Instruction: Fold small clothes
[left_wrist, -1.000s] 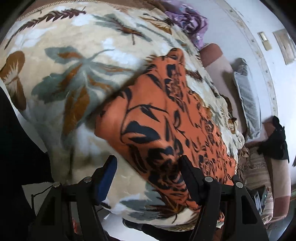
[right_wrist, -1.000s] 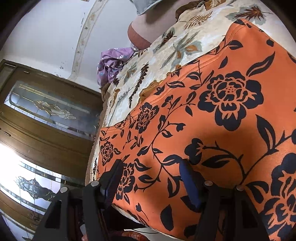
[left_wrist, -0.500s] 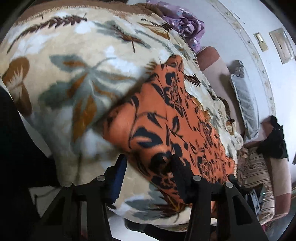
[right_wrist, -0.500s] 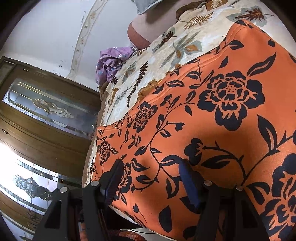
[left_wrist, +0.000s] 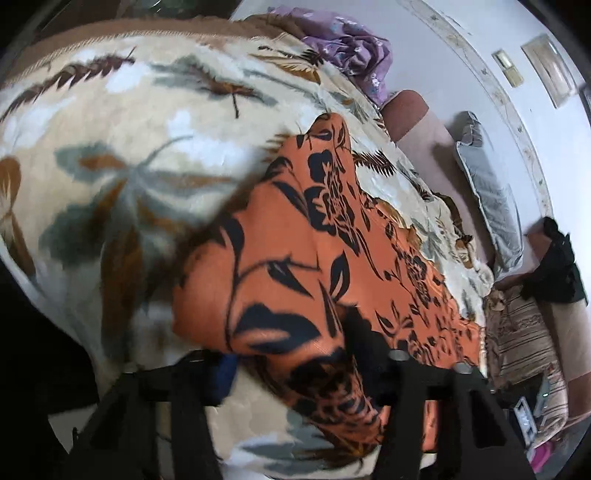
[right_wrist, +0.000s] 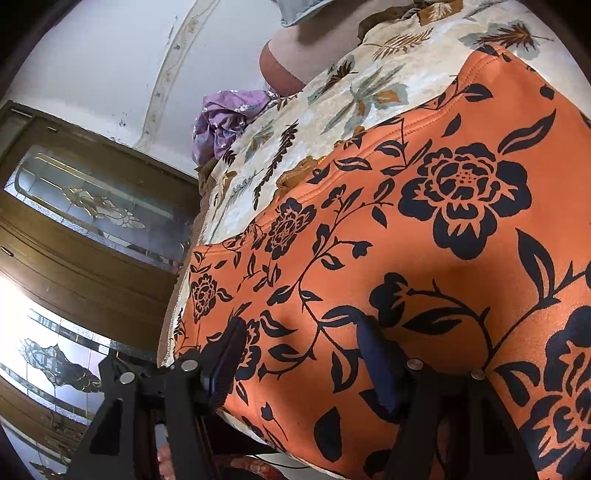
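The left hand-held gripper (left_wrist: 291, 354) is closing, with a bunched corner of the orange floral garment (left_wrist: 295, 258) between its jaws; the cloth hides one pad, so I cannot tell whether they pinch it yet. The right hand-held gripper (right_wrist: 299, 354) stands wide, its fingers resting on or just over the garment's (right_wrist: 424, 258) near edge, nothing gripped.

The garment lies spread on a leaf-patterned blanket (left_wrist: 129, 166) over a bed or sofa. It looks light, soft and limp, probably a little slick, so it should drape and slide rather than hold a crease; the corners and hemmed edges seem the surest places to take hold.

The left view shows the raised, blurred corner, a grey pillow (left_wrist: 491, 199) and dark clothing far right. The right view shows the flat printed expanse, its stitched hem, a wooden glazed door (right_wrist: 85, 221), and a purple cloth (right_wrist: 225, 122).
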